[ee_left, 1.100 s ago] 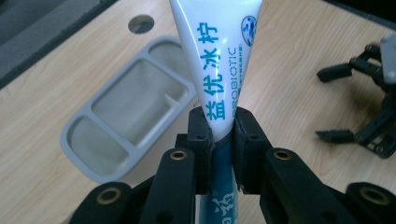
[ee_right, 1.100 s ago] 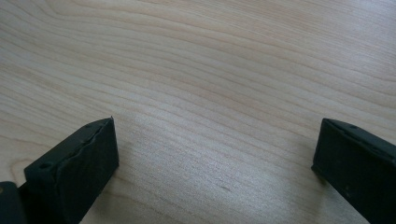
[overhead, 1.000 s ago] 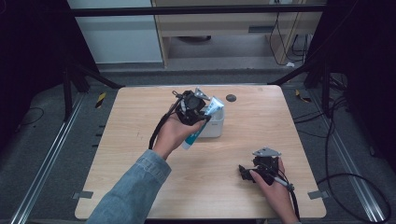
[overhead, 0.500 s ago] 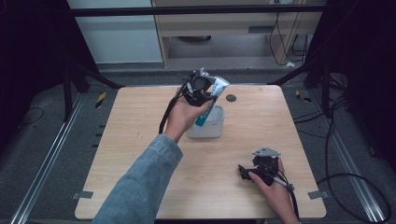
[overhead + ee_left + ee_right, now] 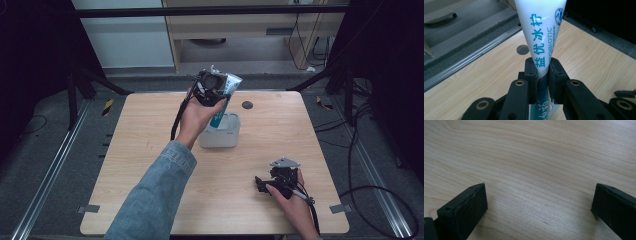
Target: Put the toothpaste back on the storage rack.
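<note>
1. Where a second ago the left gripper (image 5: 212, 89) held the white tube (image 5: 223, 97) low against the pale container (image 5: 220, 132), it now stands higher and farther back, and the tube hangs with only its lower end over the container's mouth.

2. Seen along the left gripper (image 5: 543, 72), the two black jaws are closed tight on the tube (image 5: 540, 37) about midway down its printed face, blue lettering running up between them and the wide crimped end pointing away toward the far edge of the table (image 5: 586, 55).

3. At the near right of the table (image 5: 150, 150), the right gripper (image 5: 260, 184) has not shifted across the three frames; it rests on the wood under the person's right hand (image 5: 295, 205).

4. Its own camera shows the right gripper (image 5: 539, 202) with jaws spread wide, nothing between them but bare wood grain.

5. Judged from the rise, the tube appears to be coming out of the container rather than going in; the lift looks nearly complete, though the high view cannot settle whether the cap end has fully cleared the rim.

6. A dark round cable port (image 5: 247, 105) sits just beyond the container, to its right, clear of the tube's path.
</note>
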A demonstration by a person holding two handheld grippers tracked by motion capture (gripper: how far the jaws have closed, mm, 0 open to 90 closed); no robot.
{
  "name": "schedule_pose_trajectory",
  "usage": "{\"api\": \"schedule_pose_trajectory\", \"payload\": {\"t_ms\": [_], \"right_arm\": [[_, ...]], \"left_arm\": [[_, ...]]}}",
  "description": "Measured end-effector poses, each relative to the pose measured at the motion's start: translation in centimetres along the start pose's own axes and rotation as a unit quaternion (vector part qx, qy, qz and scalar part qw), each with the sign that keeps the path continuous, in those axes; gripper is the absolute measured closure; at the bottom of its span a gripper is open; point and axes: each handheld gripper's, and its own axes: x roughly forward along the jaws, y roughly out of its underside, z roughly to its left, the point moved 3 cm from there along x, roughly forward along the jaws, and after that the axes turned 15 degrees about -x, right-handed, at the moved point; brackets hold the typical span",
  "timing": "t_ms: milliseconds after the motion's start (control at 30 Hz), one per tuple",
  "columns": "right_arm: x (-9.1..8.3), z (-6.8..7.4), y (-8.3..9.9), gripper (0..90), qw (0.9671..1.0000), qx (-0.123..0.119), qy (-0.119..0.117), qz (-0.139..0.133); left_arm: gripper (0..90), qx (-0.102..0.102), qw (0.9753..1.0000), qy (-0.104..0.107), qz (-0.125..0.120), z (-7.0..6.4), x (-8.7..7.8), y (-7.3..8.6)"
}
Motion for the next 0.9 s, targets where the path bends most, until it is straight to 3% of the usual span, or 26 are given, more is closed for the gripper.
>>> {"api": "schedule_pose_trajectory", "payload": {"t_ms": [333, 633, 900], "right_arm": [[0.0, 0.0, 0.0, 0.4, 1.0, 0.0, 0.0, -0.001], [0.0, 0.0, 0.0, 0.4, 1.0, 0.0, -0.001, 0.0], [0.0, 0.0, 0.0, 0.4, 1.0, 0.0, -0.001, 0.0]], "left_arm": [[78.8, -0.014, 0.999, 0.002, -0.042, 0.6, -0.4, -1.0], [78.8, -0.024, 0.996, 0.008, -0.086, 1.2, -0.6, -1.3], [78.8, -0.02, 0.996, 0.011, -0.087, 1.3, -0.3, -1.1]]}}
